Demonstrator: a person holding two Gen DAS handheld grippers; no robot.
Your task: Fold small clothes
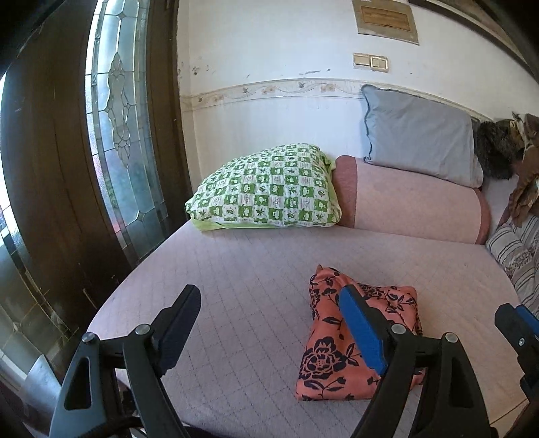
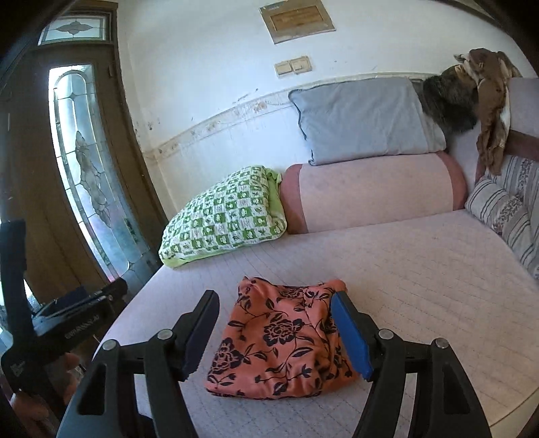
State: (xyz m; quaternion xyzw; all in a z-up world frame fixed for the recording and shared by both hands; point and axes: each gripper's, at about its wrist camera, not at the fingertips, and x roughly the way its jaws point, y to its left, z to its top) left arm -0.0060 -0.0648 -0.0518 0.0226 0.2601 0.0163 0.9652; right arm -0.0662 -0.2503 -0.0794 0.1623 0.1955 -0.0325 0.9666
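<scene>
Folded floral garment point(image 2: 279, 340) on bed point(image 2: 421, 269); left gripper point(image 1: 269, 323), right gripper point(image 2: 276, 333) both spread, empty. Right-wrist view alone shows hand point(image 2: 72, 362).

**Readable Markings**

Left gripper point(image 2: 50, 323), seen left of the right gripper's fingers: embossed lettering on its black body, mirrored and too blurred to read. Wall plaque point(image 2: 296, 21), far beyond the fingers: printed lines, illegible. No other text.

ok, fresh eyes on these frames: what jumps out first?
The orange floral cloth lies folded into a compact bundle on the pale quilted bed, just ahead of both open tools. Behind it, a green checked pillow leans by a pink bolster, with a grey pillow on top.
</scene>
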